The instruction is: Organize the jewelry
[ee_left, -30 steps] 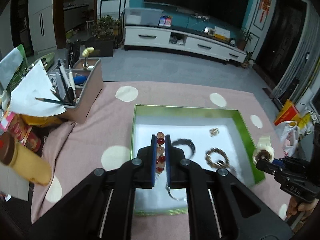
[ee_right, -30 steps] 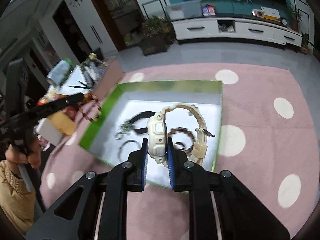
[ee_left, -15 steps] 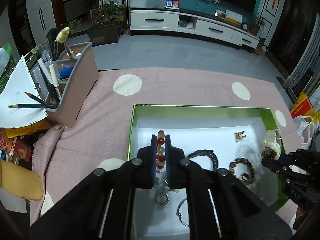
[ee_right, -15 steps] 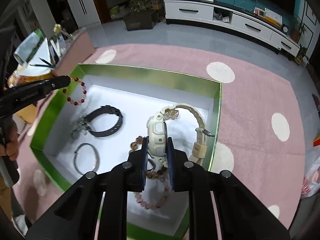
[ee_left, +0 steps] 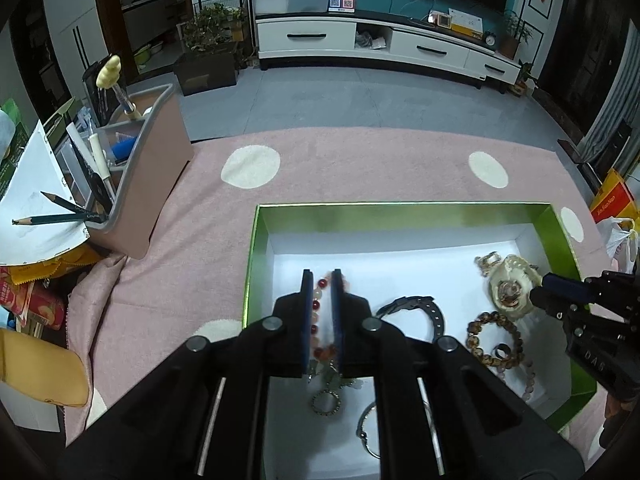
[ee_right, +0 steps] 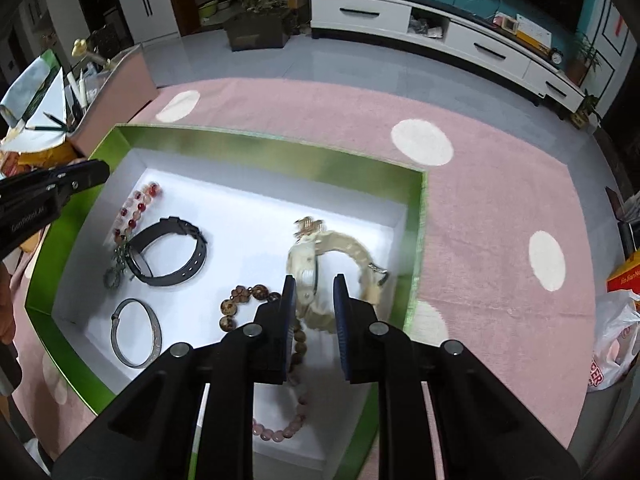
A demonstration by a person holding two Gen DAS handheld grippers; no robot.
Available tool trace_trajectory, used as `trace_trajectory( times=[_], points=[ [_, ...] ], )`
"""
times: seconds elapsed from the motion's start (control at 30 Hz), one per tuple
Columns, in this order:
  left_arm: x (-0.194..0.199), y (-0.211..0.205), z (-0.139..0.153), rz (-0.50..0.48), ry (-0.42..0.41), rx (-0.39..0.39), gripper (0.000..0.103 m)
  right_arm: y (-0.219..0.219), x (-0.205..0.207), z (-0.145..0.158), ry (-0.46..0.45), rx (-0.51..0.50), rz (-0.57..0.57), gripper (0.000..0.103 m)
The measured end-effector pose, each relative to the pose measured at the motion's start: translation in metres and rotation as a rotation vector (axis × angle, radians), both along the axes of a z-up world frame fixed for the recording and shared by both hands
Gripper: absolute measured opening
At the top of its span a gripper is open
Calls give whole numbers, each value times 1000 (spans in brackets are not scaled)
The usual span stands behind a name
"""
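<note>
A green box (ee_left: 448, 212) with a white floor (ee_right: 248, 208) lies on a pink dotted cloth. My left gripper (ee_left: 321, 276) has opened a little; the red and pale bead bracelet (ee_left: 316, 320) lies in the gap between its fingers, on the box floor in the right wrist view (ee_right: 136, 208). My right gripper (ee_right: 314, 284) is open; the cream watch (ee_right: 320, 256) rests on the floor between and beyond its fingers. The box also holds a black watch (ee_right: 168, 256), a silver bangle (ee_right: 136, 332), a brown bead bracelet (ee_right: 240, 300) and a pink bead bracelet (ee_right: 288, 420).
A pink-brown desk organizer (ee_left: 140, 160) with pens stands left of the box, with papers and pencils (ee_left: 48, 216) beside it. Snack packets (ee_left: 24, 300) lie at the left edge. A plastic bag (ee_right: 612, 344) sits at the right.
Both grippers lowered into the box and opened. The bead bracelet and the cream watch, held before, now lie on the box floor.
</note>
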State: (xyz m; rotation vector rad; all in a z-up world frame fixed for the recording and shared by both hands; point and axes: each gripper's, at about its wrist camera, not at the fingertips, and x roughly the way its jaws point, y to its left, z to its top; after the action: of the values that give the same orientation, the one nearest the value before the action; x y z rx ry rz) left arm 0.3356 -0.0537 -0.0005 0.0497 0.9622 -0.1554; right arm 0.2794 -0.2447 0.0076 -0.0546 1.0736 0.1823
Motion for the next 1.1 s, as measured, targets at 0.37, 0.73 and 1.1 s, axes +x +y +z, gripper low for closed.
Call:
trace_trajectory(
  times=[0.37,0.73,1.1],
  points=[
    [-35,-4,36,-26,-37,-21,72,-6,-48,51,-94,25,6,50],
    [-83,-3,77,-46,-68,2,93,-3,-89,80,-123,1,-15,87],
    [-113,-2,107,-42,-118,28,101,0,-110,104,-146,-26,-40,102]
  ],
)
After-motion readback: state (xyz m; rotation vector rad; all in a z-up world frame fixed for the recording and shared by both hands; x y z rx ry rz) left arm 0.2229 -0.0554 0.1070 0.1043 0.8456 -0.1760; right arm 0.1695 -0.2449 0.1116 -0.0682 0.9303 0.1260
